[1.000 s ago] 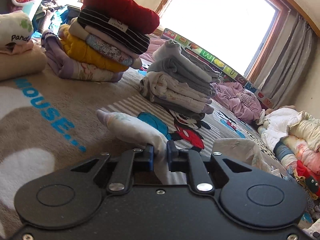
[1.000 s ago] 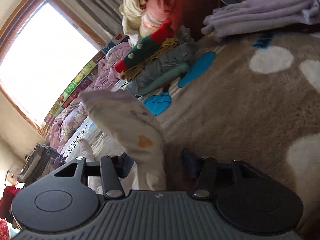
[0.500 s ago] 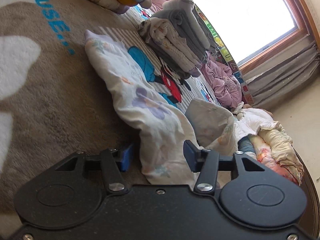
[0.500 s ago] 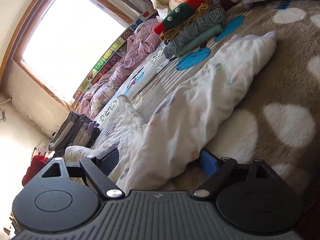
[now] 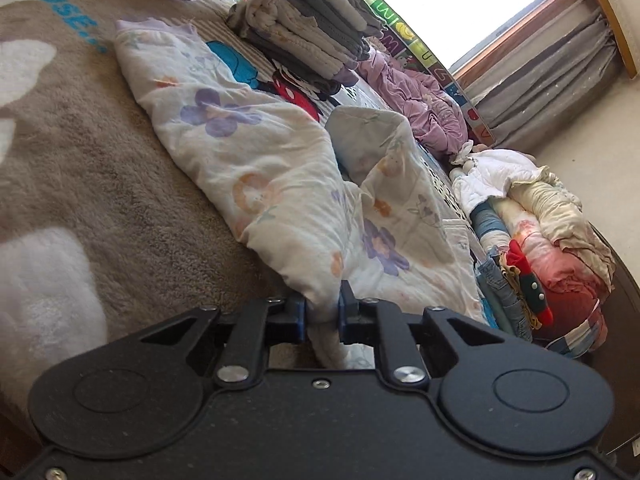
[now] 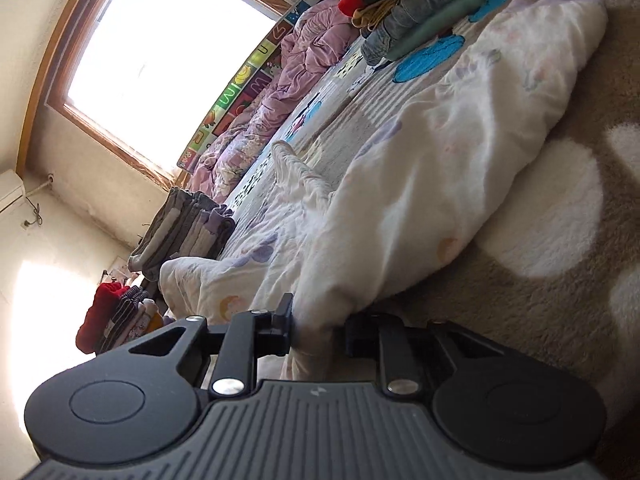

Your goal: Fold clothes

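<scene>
- Both of my grippers were wide apart around the cloth half a second ago, and now they have come in on it
- My left gripper point(image 5: 322, 312) is closing, and its two blue pads already pinch a bunched end of the flowery pants point(image 5: 256, 168)
- My right gripper point(image 6: 318, 330) is closing too, with a fat fold of the same pants point(image 6: 440, 184) between its jaws, and the pads look like they press on it
- The pants lie on the fuzzy brown blanket point(image 5: 100, 168), which is the big thing I go by
- One leg runs long and flat across the blanket toward the blue letters, and the other leg is bumpy and pokes up just beside it
- On the far side of the blanket from me sits a neat folded pile point(image 5: 304, 28) of grey and cream clothes
- A purple crumpled heap point(image 5: 420, 96) lies past that pile, by the window
- Off the blanket's right side is a messy bunch of clothes point(image 5: 552, 232) not done yet
- I think this is the start of the fold: I have just grabbed the waist end with both grippers
- Next I think I should lift both ends together and lay one leg over the other
- I need to keep my two grippers level and pull the cloth smooth, or it will stay lumpy
- If I pull too hard, the thin end may slip out of my left pads
</scene>
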`<state>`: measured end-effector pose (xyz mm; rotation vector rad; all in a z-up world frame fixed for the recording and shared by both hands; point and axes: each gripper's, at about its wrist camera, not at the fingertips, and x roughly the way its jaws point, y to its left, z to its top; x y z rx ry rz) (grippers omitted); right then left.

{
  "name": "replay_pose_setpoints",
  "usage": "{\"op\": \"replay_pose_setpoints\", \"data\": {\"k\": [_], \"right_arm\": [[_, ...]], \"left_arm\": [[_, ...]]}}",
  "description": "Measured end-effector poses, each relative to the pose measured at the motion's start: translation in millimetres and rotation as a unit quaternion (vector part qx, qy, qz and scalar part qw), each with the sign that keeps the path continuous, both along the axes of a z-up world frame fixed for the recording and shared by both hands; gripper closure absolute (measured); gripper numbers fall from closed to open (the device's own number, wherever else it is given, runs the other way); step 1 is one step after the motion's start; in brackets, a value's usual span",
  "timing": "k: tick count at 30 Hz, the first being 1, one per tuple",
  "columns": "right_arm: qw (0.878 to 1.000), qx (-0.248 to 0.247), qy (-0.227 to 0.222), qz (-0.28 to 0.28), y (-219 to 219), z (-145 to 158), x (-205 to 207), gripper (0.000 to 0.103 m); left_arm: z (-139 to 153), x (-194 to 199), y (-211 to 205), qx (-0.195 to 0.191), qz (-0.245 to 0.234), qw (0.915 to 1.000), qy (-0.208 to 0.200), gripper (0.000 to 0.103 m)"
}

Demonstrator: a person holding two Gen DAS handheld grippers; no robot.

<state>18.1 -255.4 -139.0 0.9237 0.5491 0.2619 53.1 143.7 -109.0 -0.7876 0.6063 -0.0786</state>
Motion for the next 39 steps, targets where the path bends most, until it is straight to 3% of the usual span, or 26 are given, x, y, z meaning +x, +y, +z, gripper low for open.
{"op": "replay_pose_setpoints", "data": {"k": [4,6,9,11,12,15,19,21,22,24,25,26,28,30,33,36,39], "right_arm": [[0.999,0.047,0.009,-0.004,-14.4,1.4,-14.3,0.083],[0.998,0.057,0.031,-0.003,-18.5,-4.2,-18.7,0.083],[0.998,0.046,0.038,-0.006,-17.2,-10.8,-21.7,0.084],[0.999,0.027,0.032,-0.002,-12.7,-7.4,-22.7,0.08],[0.999,0.022,0.031,0.002,-11.2,-5.4,-23.3,0.077],[0.999,0.02,0.027,0.016,-10.0,-2.2,-23.1,0.063],[0.999,0.022,0.024,0.032,-15.7,-3.8,-24.5,0.063],[0.999,0.028,0.021,0.038,-20.7,-5.9,-27.0,0.063],[0.998,0.034,0.02,0.038,-22.8,-7.4,-27.2,0.063],[0.998,0.049,0.019,0.035,-26.9,-10.9,-29.1,0.064],[0.998,0.057,0.018,0.033,-28.7,-12.6,-30.4,0.064],[0.997,0.062,0.017,0.03,-30.0,-13.7,-31.6,0.064],[0.997,0.067,0.016,0.023,-30.9,-14.3,-33.2,0.064],[0.998,0.065,0.018,0.016,-29.4,-13.4,-31.7,0.064],[0.998,0.057,0.023,0.009,-25.6,-11.8,-28.4,0.064],[0.998,0.052,0.029,-0.001,-21.1,-10.1,-25.2,0.063],[0.998,0.043,0.034,-0.011,-15.6,-2.8,-27.9,0.056]], "left_arm": [[2.9,-22.9,-6.6,0.001,-0.002,0.9995,0.031,0.091],[-9.6,-19.9,-9.0,-0.004,-0.015,0.9982,0.057,0.089],[-7.7,-22.6,7.4,-0.026,0.008,0.9984,0.05,0.079],[2.7,-27.4,22.2,-0.03,0.046,0.9978,0.039,0.056],[7.9,-29.7,29.6,-0.032,0.065,0.9969,0.033,0.054],[7.5,-15.8,60.1,-0.055,0.111,0.9915,0.04,0.054],[-3.3,11.9,89.3,-0.095,0.152,0.9834,0.029,0.053],[-6.7,23.5,95.7,-0.091,0.158,0.9831,0.015,0.054],[-7.7,27.9,97.5,-0.073,0.155,0.9852,0.012,0.06],[-9.8,36.8,101.0,-0.037,0.147,0.9885,0.005,0.095],[-11.4,37.2,104.7,-0.026,0.142,0.9895,0.007,0.097],[-8.6,32.7,109.5,-0.032,0.147,0.9887,-0.002,0.098],[10.2,12.2,120.5,0.002,0.179,0.9834,-0.034,0.098],[14.5,0.0,135.8,-0.002,0.201,0.9788,-0.041,0.098],[-0.5,6.5,143.3,0.012,0.19,0.9817,0.0,0.097],[-9.1,5.6,149.0,0.006,0.195,0.9806,0.015,0.086],[4.2,-6.8,151.7,0.02,0.232,0.9723,0.022,0.073]]}}
